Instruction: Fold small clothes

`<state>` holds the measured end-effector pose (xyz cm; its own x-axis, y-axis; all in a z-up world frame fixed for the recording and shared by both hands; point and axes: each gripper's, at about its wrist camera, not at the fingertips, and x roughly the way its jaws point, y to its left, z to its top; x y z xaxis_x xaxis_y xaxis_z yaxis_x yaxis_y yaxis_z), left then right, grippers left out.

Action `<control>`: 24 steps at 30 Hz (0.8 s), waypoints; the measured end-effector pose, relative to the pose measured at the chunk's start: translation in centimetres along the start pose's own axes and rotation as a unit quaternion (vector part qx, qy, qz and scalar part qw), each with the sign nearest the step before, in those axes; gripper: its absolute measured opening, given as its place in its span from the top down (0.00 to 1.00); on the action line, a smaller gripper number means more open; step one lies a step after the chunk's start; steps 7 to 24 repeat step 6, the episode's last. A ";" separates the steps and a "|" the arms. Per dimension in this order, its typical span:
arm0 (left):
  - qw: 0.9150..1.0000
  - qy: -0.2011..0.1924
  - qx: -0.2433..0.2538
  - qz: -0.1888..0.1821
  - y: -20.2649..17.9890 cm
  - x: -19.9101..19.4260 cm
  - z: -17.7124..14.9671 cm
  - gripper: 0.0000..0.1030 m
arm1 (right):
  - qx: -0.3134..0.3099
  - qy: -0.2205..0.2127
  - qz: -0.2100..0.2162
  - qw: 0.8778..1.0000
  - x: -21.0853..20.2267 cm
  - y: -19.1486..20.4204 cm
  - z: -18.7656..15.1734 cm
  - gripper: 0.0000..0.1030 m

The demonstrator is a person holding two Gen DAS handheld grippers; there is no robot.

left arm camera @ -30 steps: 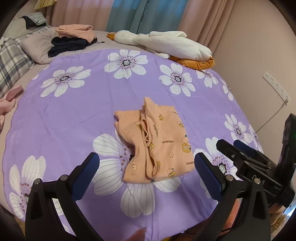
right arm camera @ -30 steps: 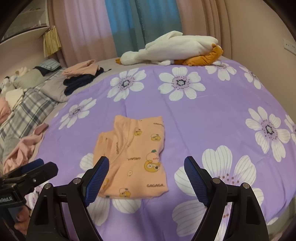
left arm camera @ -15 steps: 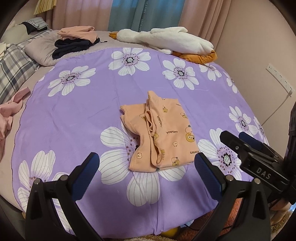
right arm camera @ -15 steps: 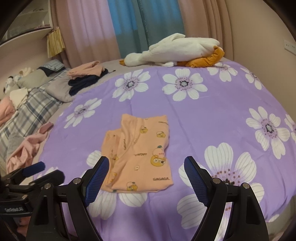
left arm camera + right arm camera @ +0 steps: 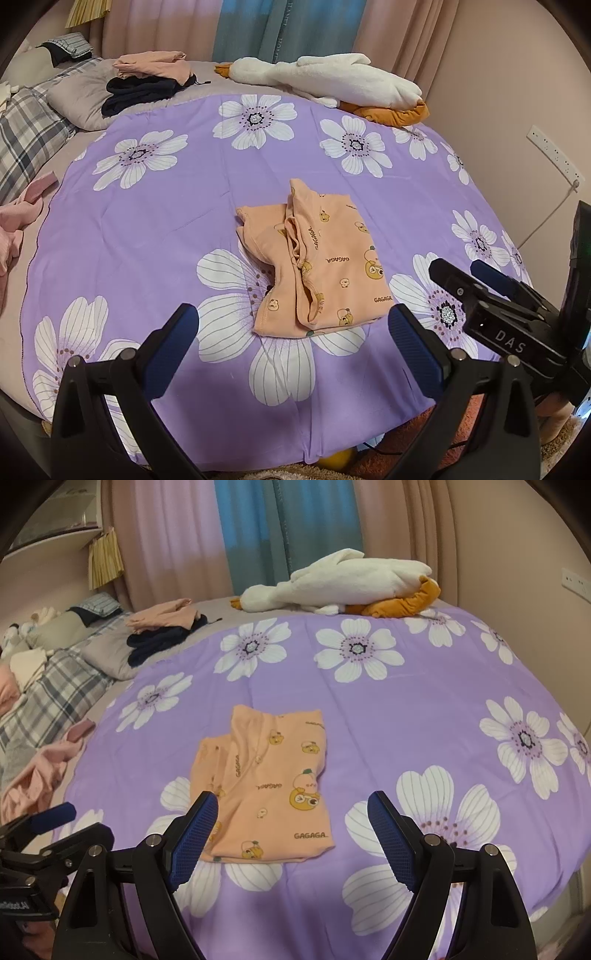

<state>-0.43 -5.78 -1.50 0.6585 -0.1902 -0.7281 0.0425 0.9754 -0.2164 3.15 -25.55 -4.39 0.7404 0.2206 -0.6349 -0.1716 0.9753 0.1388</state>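
A bed (image 5: 55,206) fills the room, spread with a purple flowered blanket (image 5: 155,221). A white plush goose (image 5: 332,587) lies along its far edge, and a stack of folded clothes (image 5: 147,79) rests on a grey pillow (image 5: 77,99). In the blanket's middle lies the folded orange garment (image 5: 273,786), flat, with cartoon bears. Both the left tongs (image 5: 291,339) and right tongs (image 5: 291,834) hang above it, spread wide, holding nothing.
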 end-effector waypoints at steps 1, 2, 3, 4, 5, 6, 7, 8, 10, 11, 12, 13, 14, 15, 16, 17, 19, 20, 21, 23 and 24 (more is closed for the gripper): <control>1.000 0.000 -0.002 0.000 0.0 0.0 0.0 0.01 | -0.001 0.001 0.000 1.000 0.1 0.0 0.0 0.19; 1.000 0.000 -0.002 -0.001 0.0 -0.1 0.0 0.01 | -0.002 0.002 0.000 1.000 0.1 0.1 0.0 0.19; 1.000 0.001 -0.002 -0.001 0.0 -0.1 0.1 0.01 | -0.004 0.002 -0.001 1.000 0.2 0.2 -0.1 0.19; 1.000 0.000 -0.003 0.000 0.0 -0.1 0.1 0.01 | -0.005 0.002 -0.002 1.000 0.2 0.2 -0.1 0.19; 1.000 -0.002 -0.002 -0.001 0.0 -0.2 0.1 0.01 | -0.006 0.003 -0.004 1.000 0.3 0.3 -0.2 0.19; 1.000 -0.003 -0.001 -0.003 0.0 -0.2 0.1 0.01 | -0.007 0.002 -0.006 1.000 0.4 0.3 -0.2 0.19; 1.000 -0.003 -0.001 -0.003 0.0 -0.2 0.1 0.01 | -0.007 0.002 -0.006 1.000 0.4 0.3 -0.2 0.19; 1.000 -0.003 -0.001 -0.003 0.0 -0.2 0.1 0.01 | -0.007 0.002 -0.006 1.000 0.4 0.3 -0.2 0.19; 1.000 -0.003 -0.001 -0.003 0.0 -0.2 0.1 0.01 | -0.007 0.002 -0.006 1.000 0.4 0.3 -0.2 0.19; 1.000 -0.003 -0.001 -0.003 0.0 -0.2 0.1 0.01 | -0.007 0.002 -0.006 1.000 0.4 0.3 -0.2 0.19; 1.000 -0.003 -0.001 -0.003 0.0 -0.2 0.1 0.01 | -0.007 0.002 -0.006 1.000 0.4 0.3 -0.2 0.19; 1.000 -0.003 -0.001 -0.003 0.0 -0.2 0.1 0.01 | -0.007 0.002 -0.006 1.000 0.4 0.3 -0.2 0.19; 1.000 -0.003 -0.001 -0.003 0.0 -0.2 0.1 0.01 | -0.007 0.002 -0.006 1.000 0.4 0.3 -0.2 0.19; 1.000 -0.003 -0.001 -0.003 0.0 -0.2 0.1 0.01 | -0.007 0.002 -0.006 1.000 0.4 0.3 -0.2 0.19; 1.000 -0.003 -0.001 -0.003 0.0 -0.2 0.1 0.01 | -0.007 0.002 -0.006 1.000 0.4 0.3 -0.2 0.19; 1.000 -0.003 -0.001 -0.003 0.0 -0.2 0.1 0.01 | -0.007 0.002 -0.006 1.000 0.4 0.3 -0.2 0.19; 1.000 -0.003 -0.001 -0.003 0.0 -0.2 0.1 0.01 | -0.007 0.002 -0.006 1.000 0.4 0.3 -0.2 0.19; 1.000 -0.003 -0.001 -0.003 0.0 -0.2 0.1 0.01 | -0.007 0.002 -0.006 1.000 0.4 0.3 -0.2 0.19; 1.000 -0.003 -0.001 -0.003 0.0 -0.2 0.1 0.01 | -0.007 0.002 -0.006 1.000 0.4 0.3 -0.2 0.19; 1.000 -0.003 -0.001 -0.003 0.0 -0.2 0.1 0.01 | -0.007 0.002 -0.006 1.000 0.4 0.3 -0.2 0.19; 1.000 -0.003 -0.001 -0.003 0.0 -0.2 0.1 0.01 | -0.007 0.002 -0.006 1.000 0.4 0.3 -0.2 0.19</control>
